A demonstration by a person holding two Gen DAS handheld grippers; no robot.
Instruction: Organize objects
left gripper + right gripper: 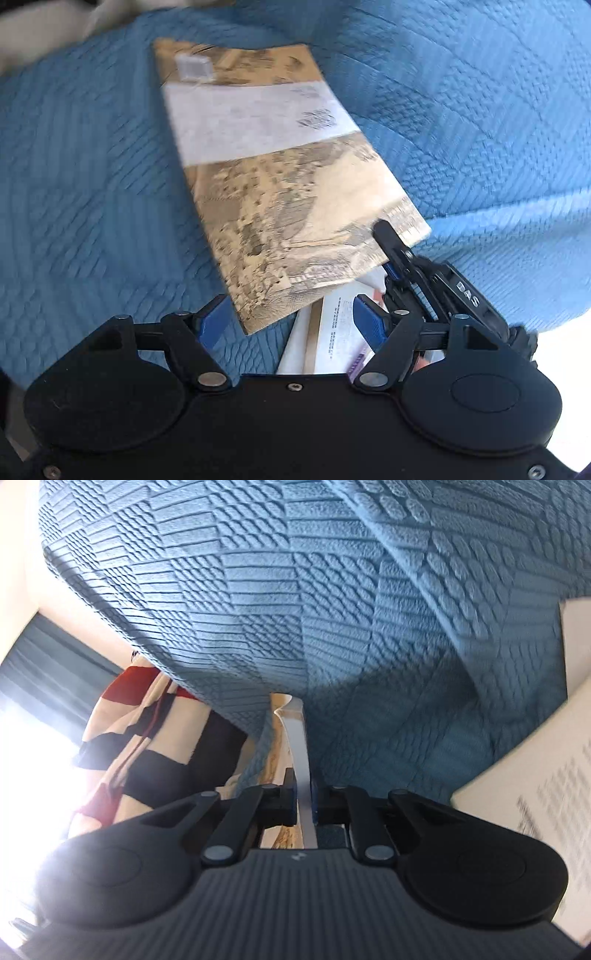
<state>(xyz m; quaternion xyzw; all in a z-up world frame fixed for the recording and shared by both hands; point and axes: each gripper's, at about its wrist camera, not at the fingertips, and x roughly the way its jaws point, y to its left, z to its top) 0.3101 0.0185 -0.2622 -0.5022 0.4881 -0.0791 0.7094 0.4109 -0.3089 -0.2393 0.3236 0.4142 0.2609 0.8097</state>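
Currently the right gripper (303,797) is clamped on the lower corner of a tan book (280,192), which is lifted at a tilt over the blue quilt (92,177). The left gripper (291,321) has its jaws wide apart, gripping nothing, near the book's lower edge, above white papers (332,339).

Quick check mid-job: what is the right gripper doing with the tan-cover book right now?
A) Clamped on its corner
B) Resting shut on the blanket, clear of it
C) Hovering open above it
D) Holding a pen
A: the right gripper is pinched shut on the tan book's near corner, above the blue blanket.
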